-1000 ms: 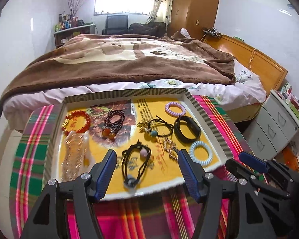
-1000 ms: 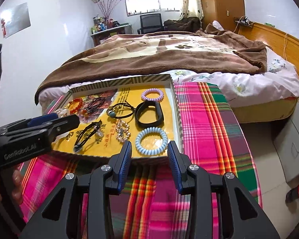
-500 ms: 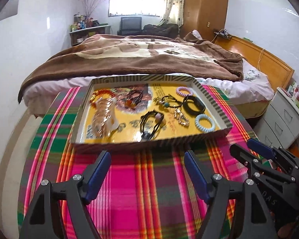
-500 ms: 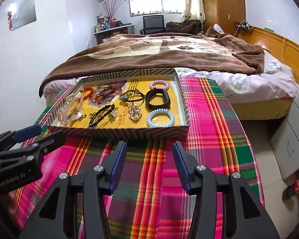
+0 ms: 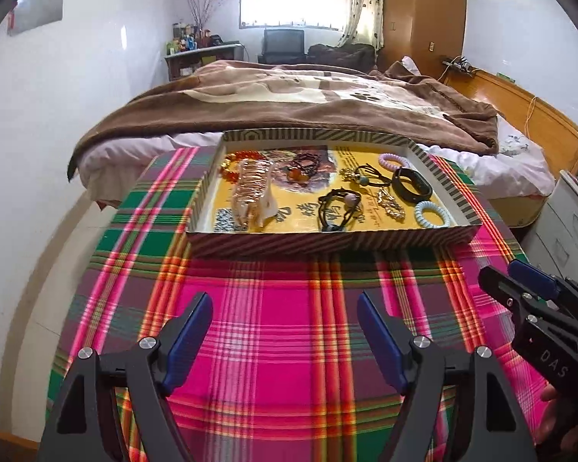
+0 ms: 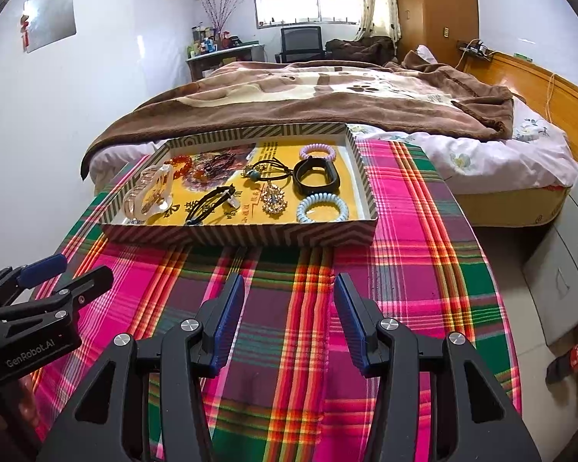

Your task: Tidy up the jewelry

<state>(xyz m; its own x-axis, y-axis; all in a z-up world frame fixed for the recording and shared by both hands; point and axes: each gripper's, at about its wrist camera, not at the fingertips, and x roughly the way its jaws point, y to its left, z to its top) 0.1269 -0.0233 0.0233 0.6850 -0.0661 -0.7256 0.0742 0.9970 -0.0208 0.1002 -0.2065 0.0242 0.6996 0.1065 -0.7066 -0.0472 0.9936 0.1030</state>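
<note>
A striped shallow tray (image 5: 327, 239) (image 6: 242, 234) sits on the plaid table and holds jewelry: a clear hair claw (image 5: 250, 192) (image 6: 148, 192), a red bead bracelet (image 5: 229, 165), a dark bead bracelet (image 5: 304, 163), black cord pieces (image 5: 337, 208) (image 6: 212, 204), a gold pendant (image 5: 391, 202) (image 6: 274, 198), a black band (image 5: 410, 189) (image 6: 316, 175), a blue coil tie (image 5: 431, 213) (image 6: 321, 210) and a purple coil tie (image 5: 392, 161) (image 6: 316, 151). My left gripper (image 5: 285, 329) is open and empty, well short of the tray. My right gripper (image 6: 289, 317) is open and empty, also short of it.
The table carries a pink and green plaid cloth (image 5: 289, 308). A bed with a brown blanket (image 5: 308, 96) lies just behind the tray. Grey drawers (image 6: 562, 269) stand to the right. The right gripper shows at the left wrist view's right edge (image 5: 535, 308).
Both grippers have pulled back from the tray toward the table's near edge. The tray now looks farther away. Both stay open and empty.
</note>
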